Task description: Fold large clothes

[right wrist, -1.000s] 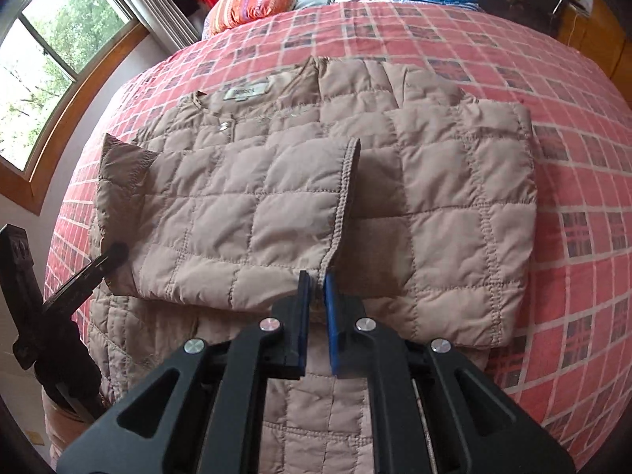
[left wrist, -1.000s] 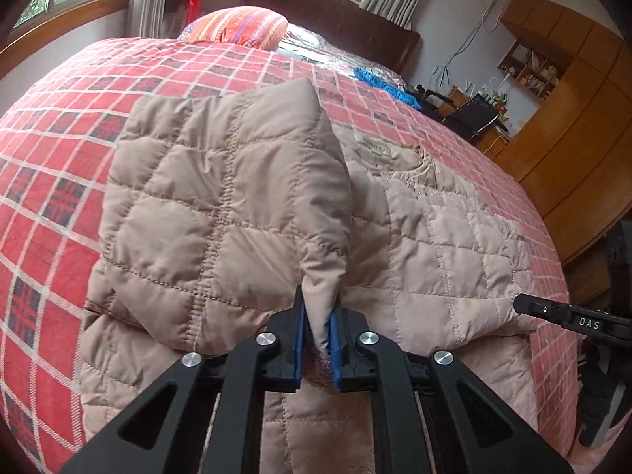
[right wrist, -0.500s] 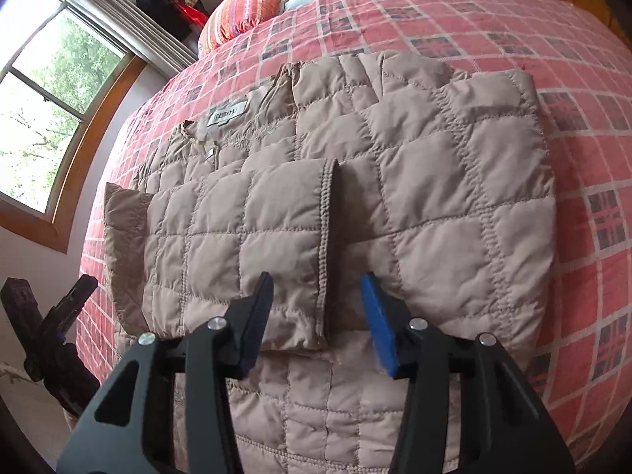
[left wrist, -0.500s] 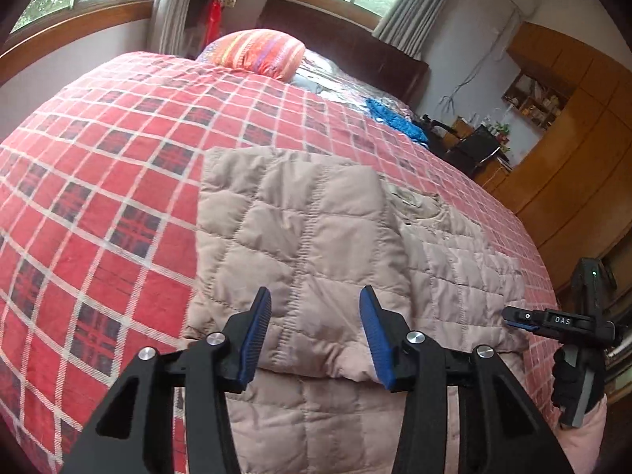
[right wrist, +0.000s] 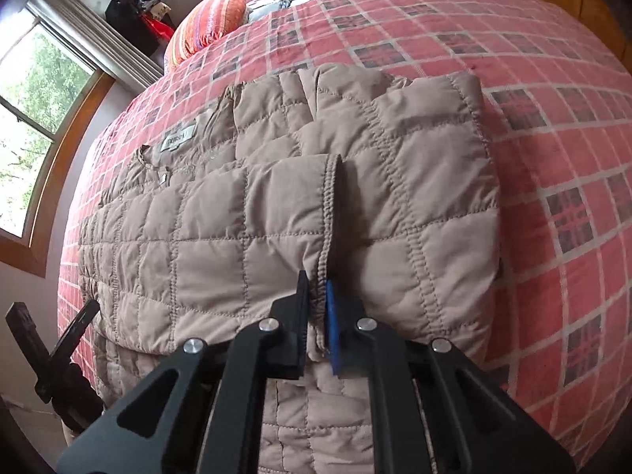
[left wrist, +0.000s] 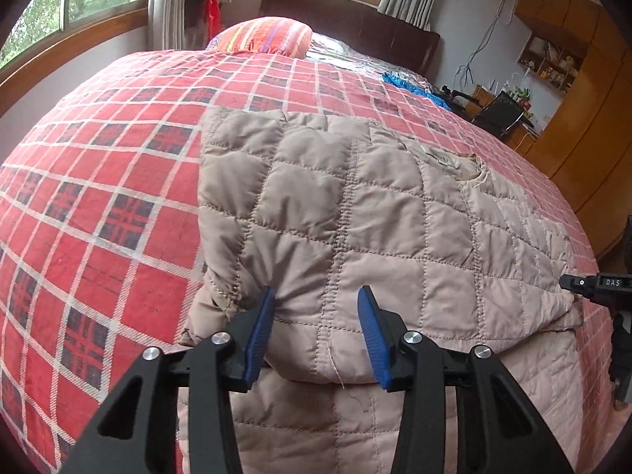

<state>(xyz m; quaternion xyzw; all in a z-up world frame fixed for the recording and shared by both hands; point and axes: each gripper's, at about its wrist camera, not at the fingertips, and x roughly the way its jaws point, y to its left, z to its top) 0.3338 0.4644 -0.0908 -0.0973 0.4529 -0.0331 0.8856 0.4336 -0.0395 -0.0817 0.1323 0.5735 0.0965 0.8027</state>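
A beige quilted jacket [left wrist: 375, 217] lies on the red plaid bed cover [left wrist: 118, 197], both sleeves folded across its front. My left gripper [left wrist: 316, 333] is open at the near edge of the left sleeve fold, and the padded fabric bulges between its blue pads [left wrist: 258, 335]. In the right wrist view the jacket [right wrist: 256, 237] shows a sleeve cuff seam running down to my right gripper [right wrist: 318, 312], which is shut on that cuff edge. The right gripper's tip [left wrist: 592, 284] shows at the jacket's right side. The left gripper [right wrist: 55, 355] sits at the lower left.
A striped orange pillow [left wrist: 264, 37] and a blue cloth [left wrist: 410, 87] lie near the dark headboard. Wooden wardrobes [left wrist: 584, 98] and a black chair [left wrist: 501, 112] stand on the right of the bed. Windows line the left wall. Bare bed cover [right wrist: 553, 158] stretches right of the jacket.
Both grippers let go of the sleeves half a second ago. Since then the left has moved in open against the folded edge, and the right has shut on the cuff.
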